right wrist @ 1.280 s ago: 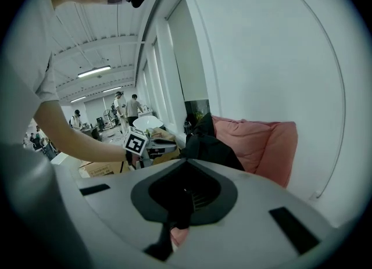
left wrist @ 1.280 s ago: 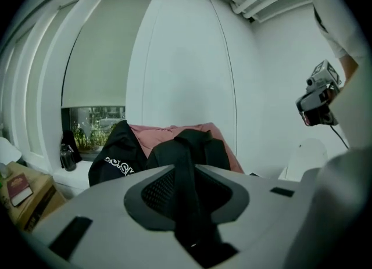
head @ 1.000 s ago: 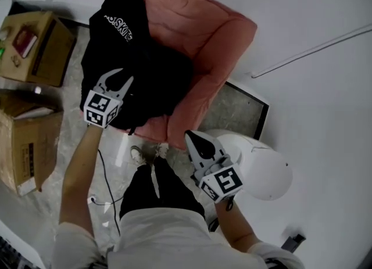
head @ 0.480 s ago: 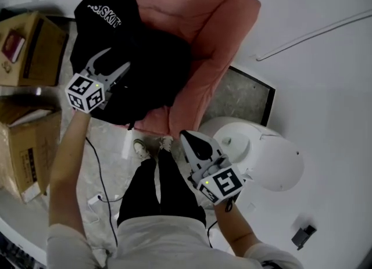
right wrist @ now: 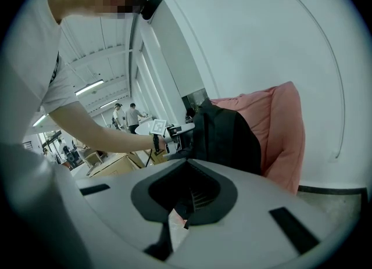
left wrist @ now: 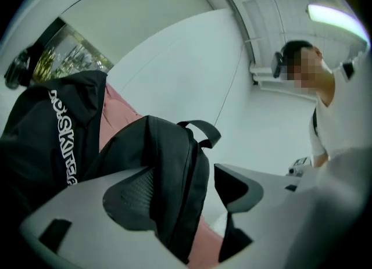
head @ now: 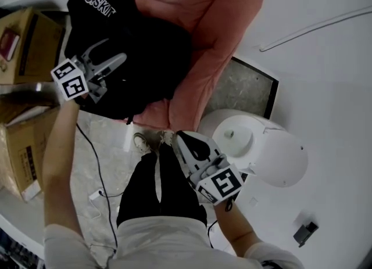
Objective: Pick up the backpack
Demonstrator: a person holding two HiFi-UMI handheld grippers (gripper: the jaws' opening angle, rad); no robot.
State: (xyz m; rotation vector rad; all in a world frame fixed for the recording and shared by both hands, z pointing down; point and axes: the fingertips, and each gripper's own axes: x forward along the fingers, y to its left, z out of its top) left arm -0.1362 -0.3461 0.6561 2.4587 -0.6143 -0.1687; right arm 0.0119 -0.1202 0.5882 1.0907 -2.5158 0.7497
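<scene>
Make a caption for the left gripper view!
Left gripper, jaws just opening, straddles the black backpack on the pink armchair.

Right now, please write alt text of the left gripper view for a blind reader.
The left gripper, its jaws having just been opening wide, straddles the edge of a black backpack without gripping it. The backpack rests on a pink armchair, beside a black jacket with white lettering.

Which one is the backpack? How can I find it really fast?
Find the big pink armchair. The backpack sits on its seat, plain black with a carry loop on top. The black jacket beside it has white letters; the backpack has none.
</scene>
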